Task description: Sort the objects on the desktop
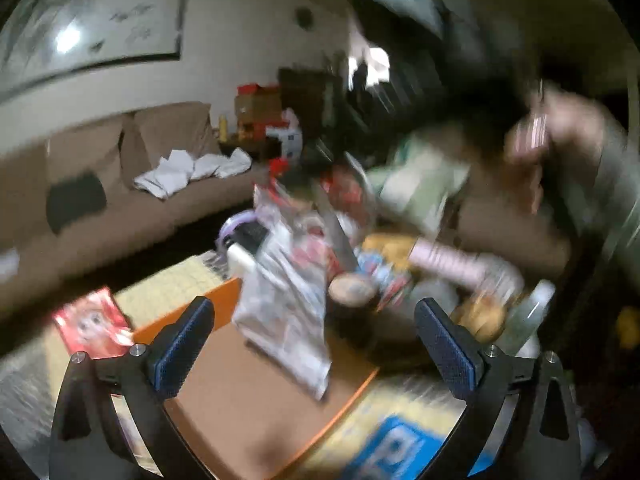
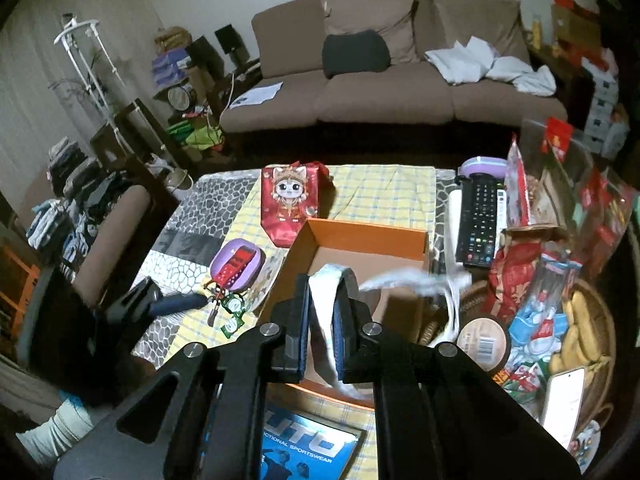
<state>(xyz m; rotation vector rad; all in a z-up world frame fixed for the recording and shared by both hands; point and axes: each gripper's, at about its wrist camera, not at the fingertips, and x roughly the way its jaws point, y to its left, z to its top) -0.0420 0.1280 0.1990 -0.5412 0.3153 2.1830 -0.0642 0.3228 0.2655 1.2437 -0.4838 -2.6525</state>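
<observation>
My right gripper [image 2: 323, 312] is shut on a crinkly white and silver plastic packet [image 2: 404, 280] and holds it over the open orange box [image 2: 362, 232]. The packet trails right toward the basket. In the blurred left wrist view the same packet [image 1: 286, 308] hangs over the box [image 1: 256, 392]. My left gripper [image 1: 316, 344] is open and empty, above the box's near side. In the right wrist view it shows at the left [image 2: 160, 304], over the table.
A red cat packet [image 2: 290, 204], a purple case [image 2: 236, 264], keys [image 2: 224, 308] and a blue booklet [image 2: 304, 448] lie on the checked cloth. Black remote [image 2: 478, 220] and a wicker basket [image 2: 600, 312] full of snacks stand right. A brown sofa [image 2: 392, 96] is behind.
</observation>
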